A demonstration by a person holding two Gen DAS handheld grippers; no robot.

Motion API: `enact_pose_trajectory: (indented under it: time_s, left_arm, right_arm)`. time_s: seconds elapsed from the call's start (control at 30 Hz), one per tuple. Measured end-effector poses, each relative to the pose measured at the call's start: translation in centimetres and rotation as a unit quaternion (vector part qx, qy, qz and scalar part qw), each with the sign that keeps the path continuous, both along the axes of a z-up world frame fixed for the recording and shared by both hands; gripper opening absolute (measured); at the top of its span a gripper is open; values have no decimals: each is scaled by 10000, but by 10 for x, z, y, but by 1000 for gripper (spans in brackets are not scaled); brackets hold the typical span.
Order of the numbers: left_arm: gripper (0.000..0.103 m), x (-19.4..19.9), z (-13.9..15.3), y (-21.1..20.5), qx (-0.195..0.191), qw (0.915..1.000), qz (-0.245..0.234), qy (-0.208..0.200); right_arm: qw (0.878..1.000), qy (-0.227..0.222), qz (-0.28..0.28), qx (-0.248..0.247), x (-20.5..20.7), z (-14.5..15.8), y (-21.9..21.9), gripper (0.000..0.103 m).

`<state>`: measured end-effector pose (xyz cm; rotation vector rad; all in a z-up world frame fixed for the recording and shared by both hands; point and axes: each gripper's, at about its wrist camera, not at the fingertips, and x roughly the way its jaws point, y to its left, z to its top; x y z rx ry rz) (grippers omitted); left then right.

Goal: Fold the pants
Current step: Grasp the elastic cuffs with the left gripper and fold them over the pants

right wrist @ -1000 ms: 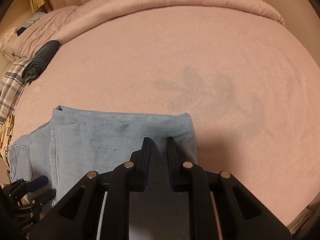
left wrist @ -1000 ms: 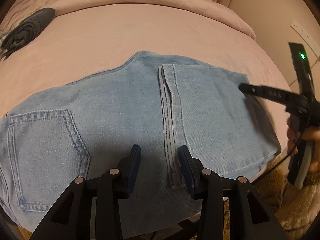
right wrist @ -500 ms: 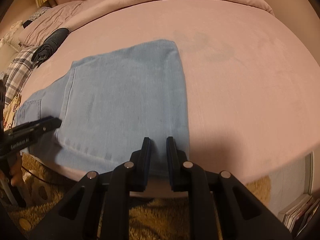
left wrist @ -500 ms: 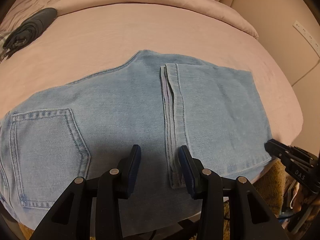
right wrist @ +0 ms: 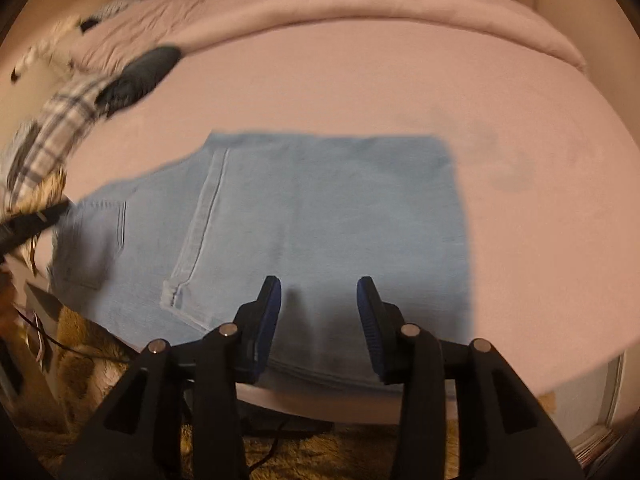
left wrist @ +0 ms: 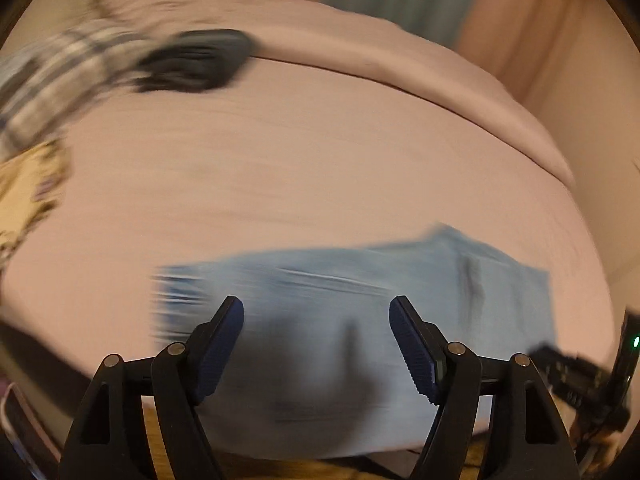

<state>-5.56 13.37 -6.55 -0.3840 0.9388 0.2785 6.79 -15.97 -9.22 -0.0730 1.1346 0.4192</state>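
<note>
jeans lying crosswise, both grippers parked at the near edge

light blue jeans (right wrist: 320,216) spread flat on the pink bed (right wrist: 400,80), already doubled over once by the look of the hem band (right wrist: 196,232) crossing the top layer; long axis running left to right, parallel to the near edge of the mattress, with a bit of the near side hanging over that edge.

right gripper (right wrist: 319,312) hovering over the near edge, roughly mid-length and toward the folded end on the right; fingers spread apart, nothing between them, just denim underneath.

left gripper (left wrist: 316,344) over the near edge too, toward the pocket end; spread wider than the right one, also holding nothing; very blurry view there, so hard to say whether the pads touch the cloth or float just above it.

so, jeans straight ahead of and below both tools; right one nearer the folded end, left one nearer the waist and back pocket (right wrist: 96,240).

guessing the next fold goes along that long axis, one end carried over to the other; would mean pinching the near edge on both sides and keeping the layers together, otherwise the top layer probably slides.

dark bundle (right wrist: 140,72) and plaid cloth (right wrist: 60,120) well apart at the far left, not in the way.
</note>
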Motion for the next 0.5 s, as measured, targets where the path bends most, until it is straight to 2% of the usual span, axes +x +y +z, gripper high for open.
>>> enact_pose_trajectory:
  time_s: [0.03,0.1,0.17,0.23,0.4,0.5]
  left_arm:
    - [75,-3,-1,8,32,9999,130,65]
    - [75,-17,-7,30,6,9989,432,191]
    - [77,-30,-16,45,-261,9977,584,237]
    - [88,-37,-26,54,-609,9961,600,231]
    - [89,-32,-46,51,-1197,9914,463,249]
    - [89,-23,-60,45,-1241,9903,422,453]
  right_arm:
    - [9997,225,35,-31,3,-13,5,41]
    - [9998,98,35,-170,1,-19,9,42]
    - [9996,80,48,-256,2,-17,12,42]
    - [9996,206,-48,-169,7,-14,12,44]
    - [9987,147,156,467,12,7,34,50]
    - [9989,43,409,244,14,7,62,50]
